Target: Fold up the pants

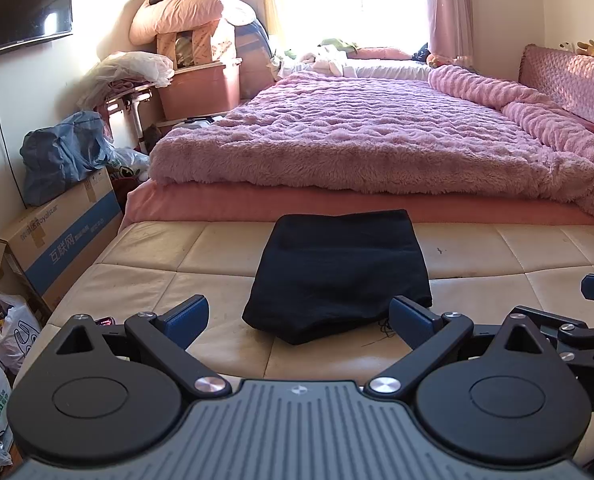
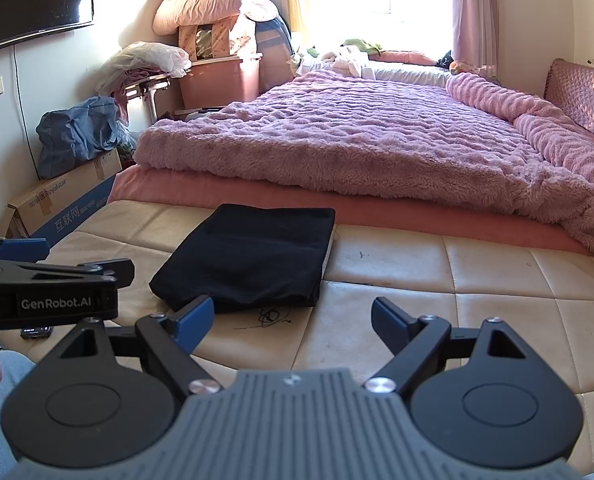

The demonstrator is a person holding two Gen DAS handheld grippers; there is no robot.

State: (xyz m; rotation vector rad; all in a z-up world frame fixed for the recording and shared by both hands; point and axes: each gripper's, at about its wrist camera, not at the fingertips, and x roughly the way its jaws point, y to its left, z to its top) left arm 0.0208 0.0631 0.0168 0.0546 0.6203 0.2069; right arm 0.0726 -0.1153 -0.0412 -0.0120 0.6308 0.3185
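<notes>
Both grippers, left [image 1: 299,314] and right [image 2: 293,318], hover with jaws spread, empty. Black pants [image 1: 337,272] lie folded compactly on the cream bench [image 1: 497,256] at the bed's foot; folding looks finished, perhaps only smoothing remains.

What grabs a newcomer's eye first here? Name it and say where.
The black pants, folded into a compact rectangle, lie on the cream cushioned bench. Behind it spreads the fluffy pink blanket on the bed. The left gripper and right gripper hang open, holding nothing.

Left wrist view: low, close behind folded black pants [image 1: 337,276], facing the pink fleece bed [image 1: 377,136]. Right wrist view: same heading, offset rightward; both share pants [image 2: 249,256], bed.
</notes>
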